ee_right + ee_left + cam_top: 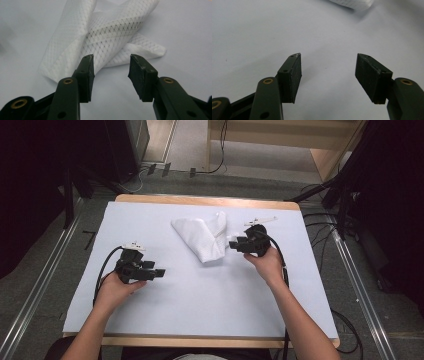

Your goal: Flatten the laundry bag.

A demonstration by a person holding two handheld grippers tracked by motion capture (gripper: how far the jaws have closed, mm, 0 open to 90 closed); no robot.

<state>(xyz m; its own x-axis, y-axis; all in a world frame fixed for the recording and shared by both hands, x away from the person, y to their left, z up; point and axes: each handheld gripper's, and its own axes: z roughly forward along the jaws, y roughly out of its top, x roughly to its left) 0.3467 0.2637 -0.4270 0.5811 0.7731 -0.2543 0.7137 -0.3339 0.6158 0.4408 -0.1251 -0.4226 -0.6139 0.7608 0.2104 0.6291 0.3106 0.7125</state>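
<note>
A folded white mesh cloth [202, 238] lies on the white table cover, a little beyond the middle. My right gripper [232, 245] is just right of it, jaws pointing left at the cloth and open, with nothing between the pads. In the right gripper view the cloth [105, 35] lies just past the open jaws [111, 75], folded over itself in strips. My left gripper [161, 273] rests low at the left of the table, open and empty, pointing right. In the left gripper view a corner of the cloth [352, 3] shows far ahead of its gripper [328, 77].
The white cover [200, 305] spreads over a wooden table [200, 200]. Cables trail from both grippers toward the near edge. Dark stands and cables sit on the floor at both sides of the table.
</note>
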